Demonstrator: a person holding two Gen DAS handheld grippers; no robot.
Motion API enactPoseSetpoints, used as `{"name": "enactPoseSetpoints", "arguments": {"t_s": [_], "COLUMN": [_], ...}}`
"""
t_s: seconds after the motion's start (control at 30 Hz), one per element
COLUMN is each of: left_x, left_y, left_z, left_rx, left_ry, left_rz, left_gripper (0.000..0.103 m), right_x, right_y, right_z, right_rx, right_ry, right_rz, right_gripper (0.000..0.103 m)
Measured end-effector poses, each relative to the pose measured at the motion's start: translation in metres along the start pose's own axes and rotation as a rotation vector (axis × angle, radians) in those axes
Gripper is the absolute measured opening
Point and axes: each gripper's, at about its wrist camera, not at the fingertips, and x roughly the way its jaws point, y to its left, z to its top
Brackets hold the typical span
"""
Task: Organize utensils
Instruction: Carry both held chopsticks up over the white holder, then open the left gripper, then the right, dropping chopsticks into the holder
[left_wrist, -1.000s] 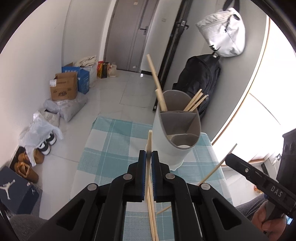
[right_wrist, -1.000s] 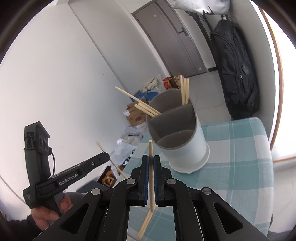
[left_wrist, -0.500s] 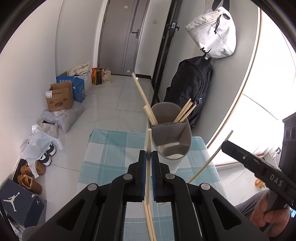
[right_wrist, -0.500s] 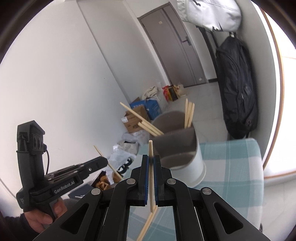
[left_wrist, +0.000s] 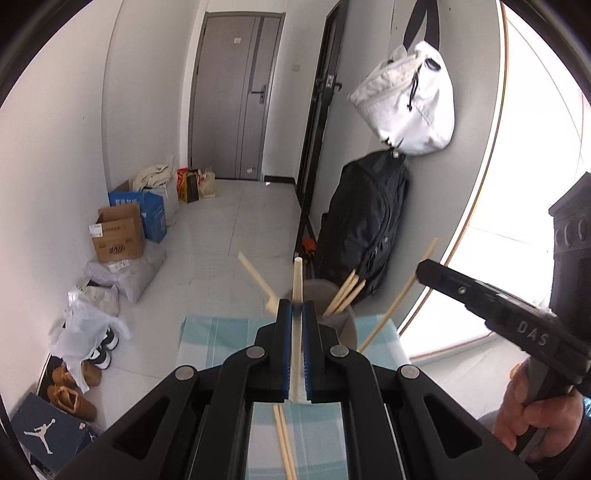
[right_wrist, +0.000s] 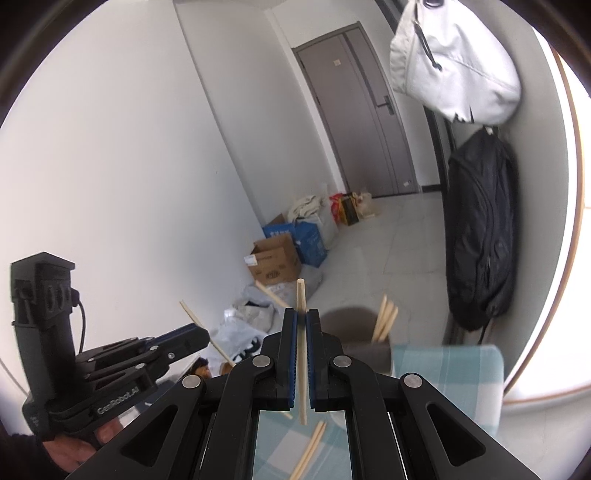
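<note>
Checked tablecloth (left_wrist: 207, 332); each gripper clamps 1 pale wooden chopstick (left_wrist: 297, 280)

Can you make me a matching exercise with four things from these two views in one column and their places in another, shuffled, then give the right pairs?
Things:
1. white bag
2. black backpack
3. cardboard box
4. loose chopsticks

Places:
A. lying on the checked tablecloth
B. on the floor by the left wall
C. hanging high on the wall
D. leaning against the wall below the white bag

Pairs: 1-C, 2-D, 3-B, 4-A
</note>
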Motion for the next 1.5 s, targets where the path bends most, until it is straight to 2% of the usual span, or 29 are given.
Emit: {"name": "enactPoseSetpoints", "arguments": {"t_s": [0.23, 0.57, 0.83, 1.07, 1.13, 1.4, 1.5], "left_x": [0.003, 0.041, 0.084, 0.122, 0.125, 0.133, 0.127], "left_y": [-0.005, -0.008, -0.005, 0.010, 0.010, 0.009, 0.008], "left_z": [0.033, 0.059, 0.044, 0.014, 0.013, 0.010, 0.012], "left_rx": [-0.006, -0.010, -0.002, -0.041, -0.042, -0.045, -0.048], "left_ry": [-0.037, -0.024, 0.030, 0.157, 0.173, 0.287, 0.303], "left_rz": [-0.001, -0.002, -0.031, -0.067, -0.075, -0.188, -0.184], "left_gripper": [0.001, 0.001, 0.001, 0.001, 0.001, 0.001, 0.002], "right_x": [0.009, 0.039, 0.081, 0.115, 0.123, 0.142, 0.138], "right_y": [-0.003, -0.024, -0.043, -0.052, -0.051, -0.065, -0.068], "right_z": [0.041, 0.074, 0.058, 0.026, 0.016, -0.009, -0.011], "right_rx": [-0.006, -0.027, -0.059, -0.100, -0.115, -0.061, -0.034], "right_ry": [-0.012, 0.002, 0.042, 0.123, 0.151, 0.255, 0.258], "right_rz": [-0.003, -0.051, -0.081, -0.076, -0.073, -0.043, -0.044], "right_gripper": [0.004, 0.004, 0.004, 0.004, 0.004, 0.004, 0.007]}}
